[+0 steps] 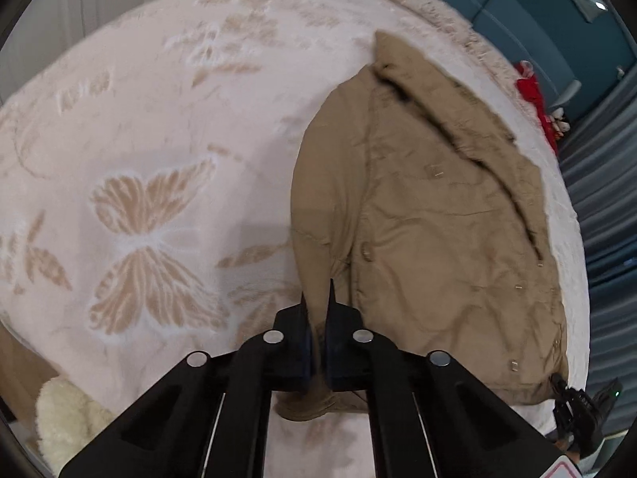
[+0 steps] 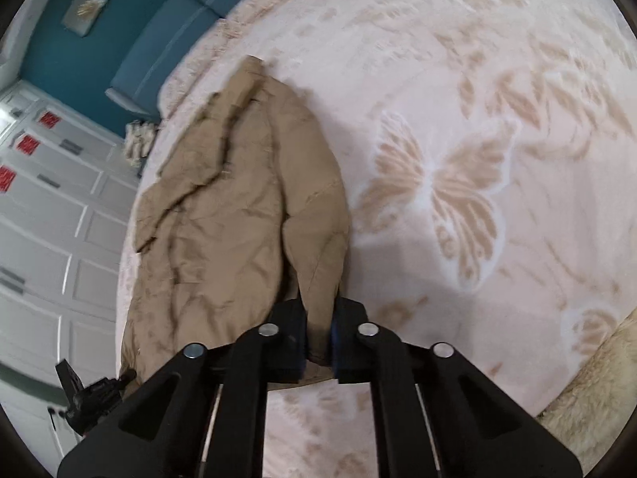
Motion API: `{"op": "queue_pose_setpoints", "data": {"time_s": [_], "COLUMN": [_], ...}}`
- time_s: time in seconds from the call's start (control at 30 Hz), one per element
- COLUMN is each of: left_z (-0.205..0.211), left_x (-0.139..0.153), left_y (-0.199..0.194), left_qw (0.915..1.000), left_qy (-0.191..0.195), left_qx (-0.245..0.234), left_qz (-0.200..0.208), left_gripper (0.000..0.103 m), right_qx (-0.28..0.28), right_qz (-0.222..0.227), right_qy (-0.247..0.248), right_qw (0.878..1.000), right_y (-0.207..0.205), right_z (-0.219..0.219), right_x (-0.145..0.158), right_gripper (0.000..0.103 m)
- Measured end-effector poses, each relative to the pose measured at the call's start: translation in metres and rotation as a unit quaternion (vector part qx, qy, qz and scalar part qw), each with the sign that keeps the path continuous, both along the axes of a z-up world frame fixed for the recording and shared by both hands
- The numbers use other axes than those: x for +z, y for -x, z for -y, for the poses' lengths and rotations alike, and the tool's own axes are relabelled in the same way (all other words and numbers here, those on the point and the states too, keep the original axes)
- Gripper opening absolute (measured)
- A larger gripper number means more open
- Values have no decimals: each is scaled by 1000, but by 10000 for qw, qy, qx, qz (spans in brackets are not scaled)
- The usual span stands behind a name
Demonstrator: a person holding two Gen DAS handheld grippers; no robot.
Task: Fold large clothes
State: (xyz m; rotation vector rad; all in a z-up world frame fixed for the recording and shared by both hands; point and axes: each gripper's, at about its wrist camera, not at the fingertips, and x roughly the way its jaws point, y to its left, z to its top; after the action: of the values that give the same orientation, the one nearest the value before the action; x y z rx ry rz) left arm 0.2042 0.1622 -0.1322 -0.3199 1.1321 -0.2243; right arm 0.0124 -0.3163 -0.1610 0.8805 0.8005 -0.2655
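Pinching the near edge of the big tan cotton jacket [image 1: 430, 215], the left gripper [image 1: 317, 318] has its black jaws squeezed tight on a fold of cloth. The right gripper [image 2: 320, 318] is clamped on the jacket's cloth too. The jacket lies bunched on the soft pink blanket with butterfly shapes [image 1: 151, 151], near the bed's edge, and stretches away toward the blue headboard [image 1: 529, 12].

To do this step well, I think both hands should lift together and stay level. Go slowly so the cloth does not slip out. Lay the edge down flat, then smooth the wrinkles.
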Motion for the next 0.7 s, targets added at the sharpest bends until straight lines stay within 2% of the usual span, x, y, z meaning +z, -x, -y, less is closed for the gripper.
{"op": "queue_pose_setpoints", "data": {"time_s": [0.17,0.33,0.47,0.6,0.7], "left_z": [-1,-25,-49,-60,-56], "left_x": [46,98,144,175,188], "left_y": [28,78,127,151,148], "left_qw": [9988,9933,9889,9895,9875], "left_qy": [-66,-421,-696,-559,-469], "left_qx": [-311,-842,-971,-846,-737], "left_qz": [382,677,880,1033,1311], "left_gripper": [1,1,1,1,1], "right_qx": [545,1408,1851,1827,1713], "right_qz": [480,510,554,858,1169], "right_qy": [369,885,1091,1093,1196], "right_qw": [9967,9848,9751,9733,9709], "right_y": [21,60,111,145,140], "right_z": [-13,-28,-44,-56,-57], "right_x": [53,107,141,167,180], "right_gripper": [4,4,4,4,4]}}
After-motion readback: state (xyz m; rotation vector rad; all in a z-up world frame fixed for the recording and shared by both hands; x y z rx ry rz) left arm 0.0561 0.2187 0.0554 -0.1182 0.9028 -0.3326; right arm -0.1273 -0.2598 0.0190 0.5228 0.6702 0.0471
